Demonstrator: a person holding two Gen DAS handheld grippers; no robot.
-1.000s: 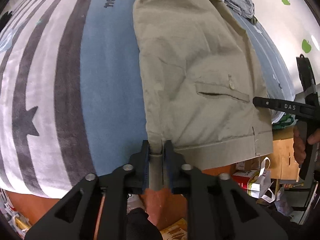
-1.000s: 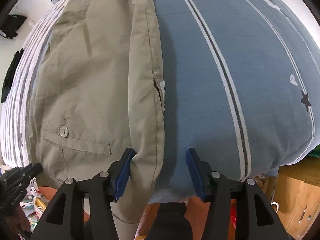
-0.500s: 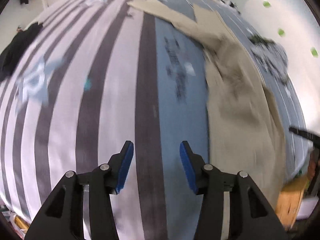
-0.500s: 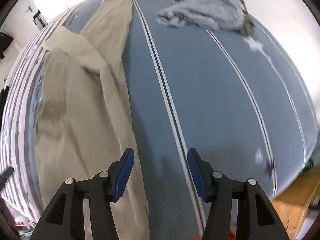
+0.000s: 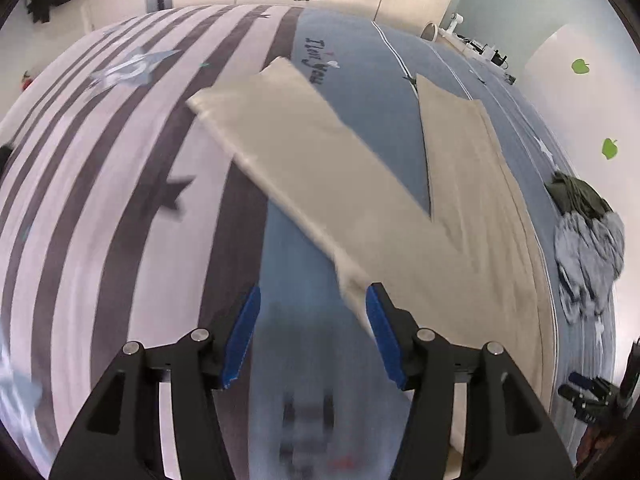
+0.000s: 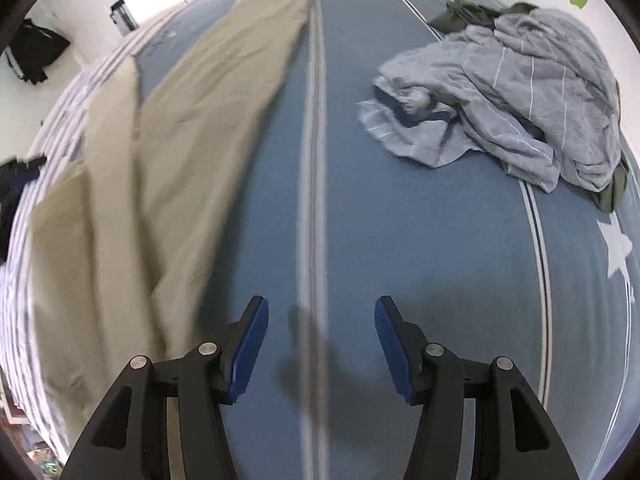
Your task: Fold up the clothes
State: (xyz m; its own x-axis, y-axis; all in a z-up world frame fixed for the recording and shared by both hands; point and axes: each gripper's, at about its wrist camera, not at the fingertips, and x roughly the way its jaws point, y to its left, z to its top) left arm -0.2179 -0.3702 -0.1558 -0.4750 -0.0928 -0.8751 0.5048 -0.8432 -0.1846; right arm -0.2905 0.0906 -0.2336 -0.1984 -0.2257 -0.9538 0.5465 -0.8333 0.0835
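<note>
Striped bedspread (image 5: 120, 184), khaki trousers (image 5: 360, 200) spread flat, left gripper (image 5: 312, 332) just opened — empty, right gripper (image 6: 320, 340) open over bare blue.

trousers: beige cotton trousers (image 5: 400, 208) lie spread on the striped blue-and-white bed cover (image 6: 400, 240), legs apart
pile: crumpled grey striped garment (image 6: 520, 92) lies right of the trousers, over a dark green garment (image 6: 472, 14)

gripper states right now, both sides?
Left gripper: jaws open, just been opening, holding nothing.
Right gripper: jaws open, holding nothing.
</note>
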